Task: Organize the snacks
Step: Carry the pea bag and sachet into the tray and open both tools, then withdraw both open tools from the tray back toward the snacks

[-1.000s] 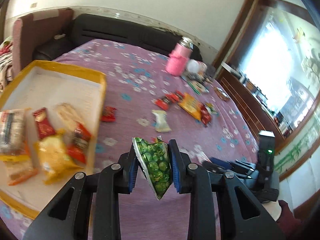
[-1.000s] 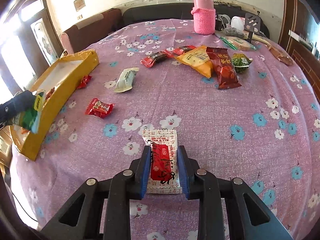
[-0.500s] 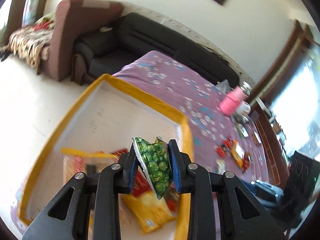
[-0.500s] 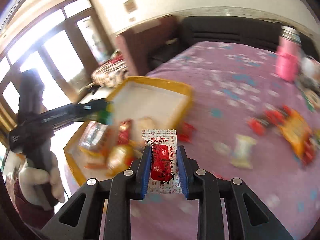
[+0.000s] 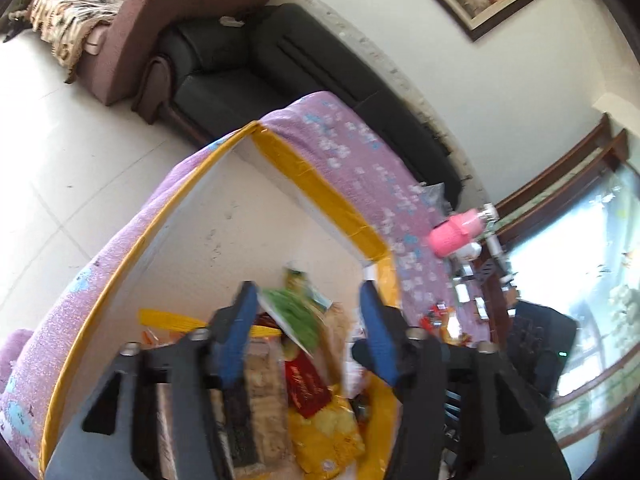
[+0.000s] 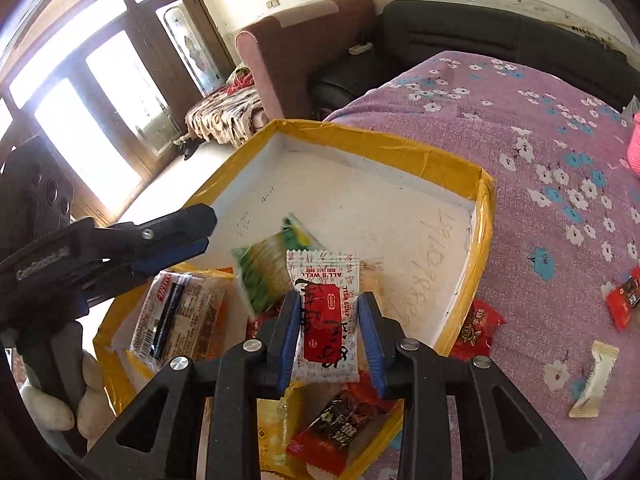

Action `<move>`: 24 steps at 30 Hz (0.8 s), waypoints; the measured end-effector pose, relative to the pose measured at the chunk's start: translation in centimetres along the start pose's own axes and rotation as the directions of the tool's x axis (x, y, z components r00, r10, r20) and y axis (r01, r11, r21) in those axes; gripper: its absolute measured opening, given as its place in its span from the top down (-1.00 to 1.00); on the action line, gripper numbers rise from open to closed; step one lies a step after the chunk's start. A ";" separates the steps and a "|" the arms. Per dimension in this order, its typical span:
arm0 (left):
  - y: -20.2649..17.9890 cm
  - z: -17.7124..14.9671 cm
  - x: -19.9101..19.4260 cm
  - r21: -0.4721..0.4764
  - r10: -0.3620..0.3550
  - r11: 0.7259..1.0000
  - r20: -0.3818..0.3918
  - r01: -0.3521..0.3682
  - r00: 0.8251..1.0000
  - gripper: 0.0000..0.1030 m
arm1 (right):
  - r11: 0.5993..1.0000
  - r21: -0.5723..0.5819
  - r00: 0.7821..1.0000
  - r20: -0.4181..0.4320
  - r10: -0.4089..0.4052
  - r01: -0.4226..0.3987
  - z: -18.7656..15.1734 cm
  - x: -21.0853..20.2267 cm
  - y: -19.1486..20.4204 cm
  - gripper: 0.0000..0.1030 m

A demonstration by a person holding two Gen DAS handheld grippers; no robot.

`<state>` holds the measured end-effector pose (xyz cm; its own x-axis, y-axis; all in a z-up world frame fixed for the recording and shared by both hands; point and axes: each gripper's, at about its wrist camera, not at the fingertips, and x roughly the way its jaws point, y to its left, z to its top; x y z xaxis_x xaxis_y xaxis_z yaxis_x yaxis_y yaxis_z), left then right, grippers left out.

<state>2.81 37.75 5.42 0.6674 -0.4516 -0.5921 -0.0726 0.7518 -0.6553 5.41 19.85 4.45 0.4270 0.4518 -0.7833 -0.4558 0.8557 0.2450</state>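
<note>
Both grippers are over the yellow box (image 6: 482, 216), which stands at the edge of the purple cloth (image 6: 552, 128). The left gripper (image 5: 306, 326) has its jaws opening; the pads are wide apart and do not press on the green packet (image 5: 294, 316), which is blurred between them, free of both pads, above the snacks in the box. The right gripper (image 6: 329, 330) is also opening its jaws; the white and red sachet (image 6: 328, 312) stands upright between the blue pads, with a small gap visible on each side. In the right view the green packet (image 6: 262, 276) is just beside the sachet, above the box floor. More snacks lie on the cloth outside the box.
</note>
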 end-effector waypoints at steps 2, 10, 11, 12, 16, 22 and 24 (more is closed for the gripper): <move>-0.4 -0.4 -1.2 -0.001 -0.126 0.992 0.016 0.126 0.992 -0.22 | 1.000 -0.003 1.000 0.019 0.000 0.000 -0.2 -1.0 -0.1 0.34; -3.9 -3.5 -4.9 0.001 -0.503 0.864 0.005 0.503 0.864 -0.62 | 0.999 0.030 0.992 0.125 0.020 -0.024 -2.9 -7.3 -1.6 0.15; -4.3 -3.8 -5.3 0.006 -0.525 0.851 0.000 0.525 0.851 -0.62 | 0.999 0.031 0.991 0.133 0.019 -0.023 -3.4 -7.9 -1.8 0.14; -5.0 -4.4 -5.7 0.017 -0.544 0.839 -0.007 0.544 0.839 -0.62 | 0.999 0.036 0.990 0.144 0.012 -0.017 -4.2 -8.9 -2.2 0.11; -8.8 -6.0 -7.2 0.089 -0.587 0.805 -0.022 0.586 0.809 -0.63 | 0.997 0.082 0.987 0.163 -0.002 -0.012 -6.5 -11.3 -4.4 0.10; -15.4 -9.2 -10.6 0.255 -0.595 0.772 -0.030 0.582 0.803 -0.81 | 0.989 0.150 0.975 0.219 -0.044 0.011 -11.0 -15.8 -7.5 0.08; -17.1 -10.0 -12.0 0.318 -0.542 0.802 0.030 0.507 0.840 -0.98 | 0.986 0.164 0.969 0.241 -0.057 0.018 -12.3 -17.2 -8.2 0.07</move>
<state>-11.39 25.50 19.00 0.6219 -0.7726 -0.1277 0.5152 0.5265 -0.6763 -7.80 1.93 8.86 0.6280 0.4494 -0.6354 -0.3139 0.8933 0.3217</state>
